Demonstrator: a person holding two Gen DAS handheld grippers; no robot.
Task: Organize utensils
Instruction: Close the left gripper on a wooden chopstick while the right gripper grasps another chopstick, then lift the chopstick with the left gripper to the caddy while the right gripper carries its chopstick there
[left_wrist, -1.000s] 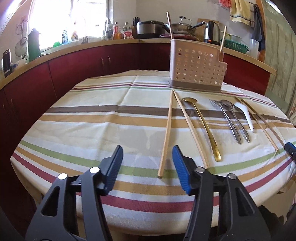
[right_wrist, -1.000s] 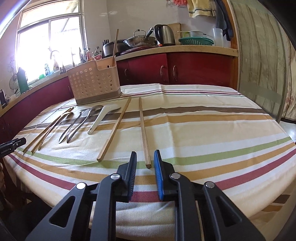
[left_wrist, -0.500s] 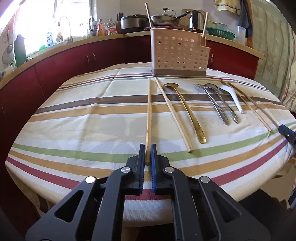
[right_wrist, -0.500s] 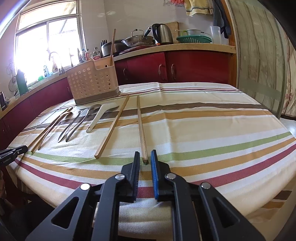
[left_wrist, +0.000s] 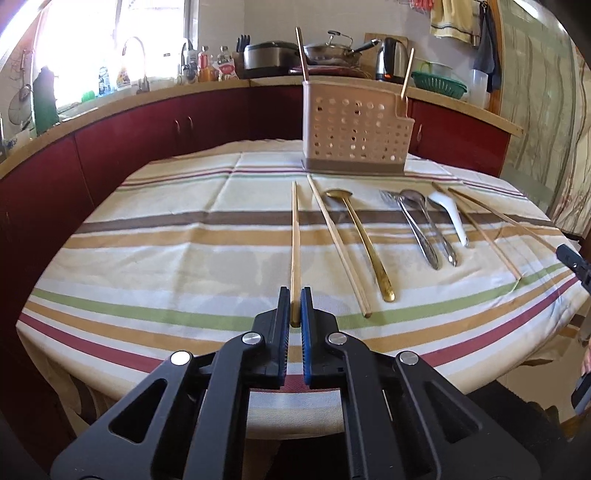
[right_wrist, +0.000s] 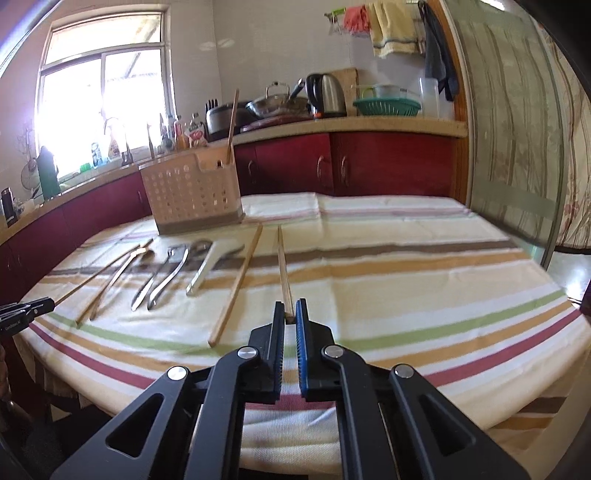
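Both sets of tongs pinch only the near tip of a chopstick: the left tongs (left_wrist: 295, 308) hold the leftmost chopstick (left_wrist: 294, 236), the right tongs (right_wrist: 290, 314) the rightmost chopstick (right_wrist: 283, 266). Gripped so far back, either could pivot and slip. The holder (left_wrist: 354, 129) stands across the counter (left_wrist: 166, 229), open cloth at both flanks.

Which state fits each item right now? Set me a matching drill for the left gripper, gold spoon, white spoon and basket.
Items:
1 left gripper
2 gold spoon
3 white spoon
4 basket

States:
A standing upright
B lying flat between the steel spoon and a chopstick pair
C shut on a chopstick at its near end
D lying flat between a loose chopstick and the fork

Pairs: 1-C, 2-D, 3-B, 4-A
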